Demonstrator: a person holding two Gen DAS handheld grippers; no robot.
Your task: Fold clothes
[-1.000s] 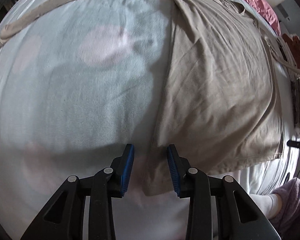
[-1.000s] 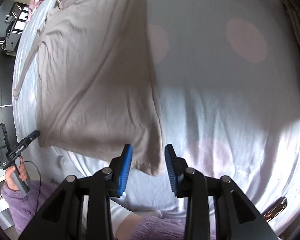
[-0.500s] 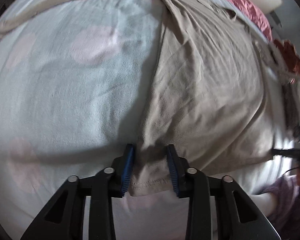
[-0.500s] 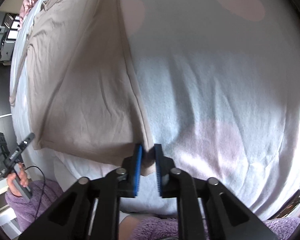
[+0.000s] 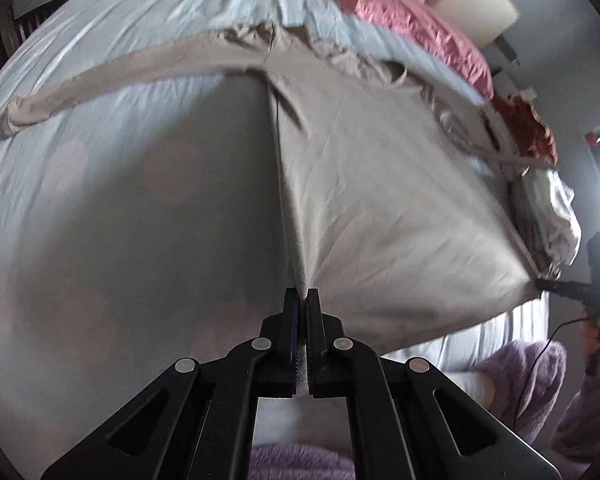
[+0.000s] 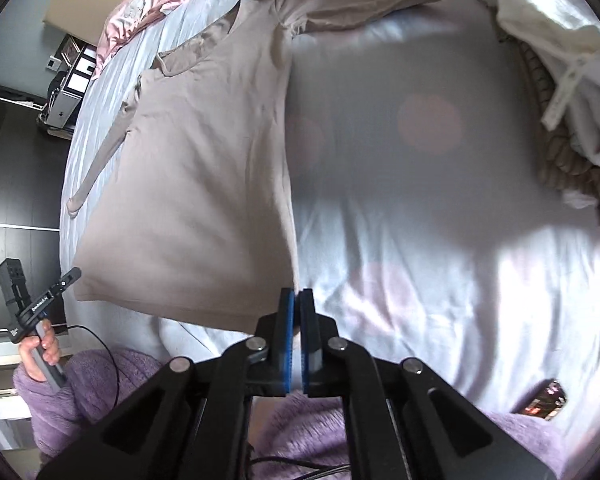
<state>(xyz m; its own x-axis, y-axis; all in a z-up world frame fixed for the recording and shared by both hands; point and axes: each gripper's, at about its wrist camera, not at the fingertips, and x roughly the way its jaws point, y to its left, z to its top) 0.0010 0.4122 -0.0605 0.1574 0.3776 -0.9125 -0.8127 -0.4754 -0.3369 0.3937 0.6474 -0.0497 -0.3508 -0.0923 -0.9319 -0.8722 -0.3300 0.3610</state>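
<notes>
Beige long-sleeved shirt (image 5: 380, 184) lies spread on a pale sheet with faint pink spots (image 5: 120, 200) that covers the bed, and its hem end is raised off the sheet between the two tools. At one bottom corner the left gripper (image 5: 303, 300) has its blue-padded jaws clamped tight on the cloth, the fabric running up from the pads in a taut ridge along the shirt's side edge; the jaws have just been closing on that corner. At the other bottom corner the right gripper (image 6: 297, 300) is pinched on the hem in the same way, its jaws too having just closed on the cloth, and the shirt's edge climbs away from its pads toward the collar. In the right wrist view the shirt (image 6: 204, 168) shows its V-neck at the far end, one sleeve (image 6: 96, 168) trailing down the sheet toward the bed's edge and the other stretched away toward a heap of white and knitted laundry (image 6: 560, 80). Pink bedding (image 5: 412, 28) sits at the head of the bed beyond the collar. Low in both views is a purple fleece garment (image 6: 100, 384) worn by the person (the hand (image 6: 40, 348) gripping the other tool's handle shows at the left edge of the right wrist view).
</notes>
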